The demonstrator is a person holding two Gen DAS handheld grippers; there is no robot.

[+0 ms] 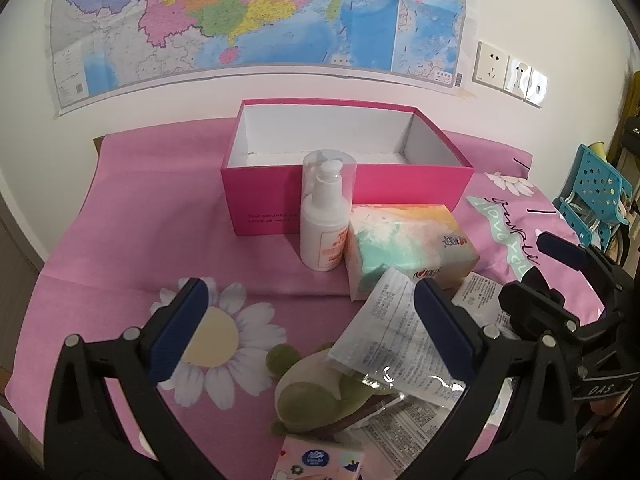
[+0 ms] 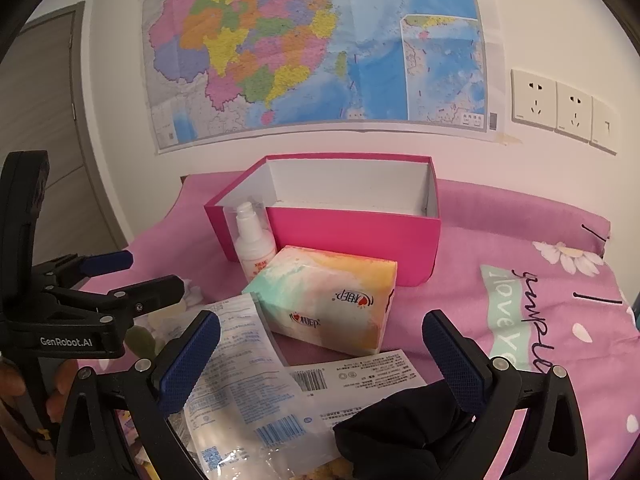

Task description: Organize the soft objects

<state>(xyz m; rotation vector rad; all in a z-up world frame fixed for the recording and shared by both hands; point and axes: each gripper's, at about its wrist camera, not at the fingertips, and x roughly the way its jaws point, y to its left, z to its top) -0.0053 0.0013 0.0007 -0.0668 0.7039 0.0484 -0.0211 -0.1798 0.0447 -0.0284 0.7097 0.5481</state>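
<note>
Black left gripper (image 1: 308, 320) up close, blue-padded fingers spread wide, nothing between them. Right gripper (image 2: 320, 352) alongside, equally wide apart, gripping nothing. Directly under the left one: green plush toy (image 1: 308, 396), half buried beneath a clear printed packet (image 1: 396, 336). Small pink tissue pack (image 1: 320, 460) at the very near edge. Under the right one: something black and soft (image 2: 400, 436), possibly a cloth or sock, hard to tell, lying on another printed packet (image 2: 352, 384). Further out, pastel tissue pack (image 2: 324, 300) lying flat on the pink flowered cloth (image 1: 120, 232). Just left of it, white pump bottle (image 1: 324, 220) standing upright, right against the front wall of the pink box (image 1: 400, 192). Box open, white inside. Beyond that, colourful map (image 2: 320, 48) on the wall, sockets (image 2: 560, 108) to its right.
</note>
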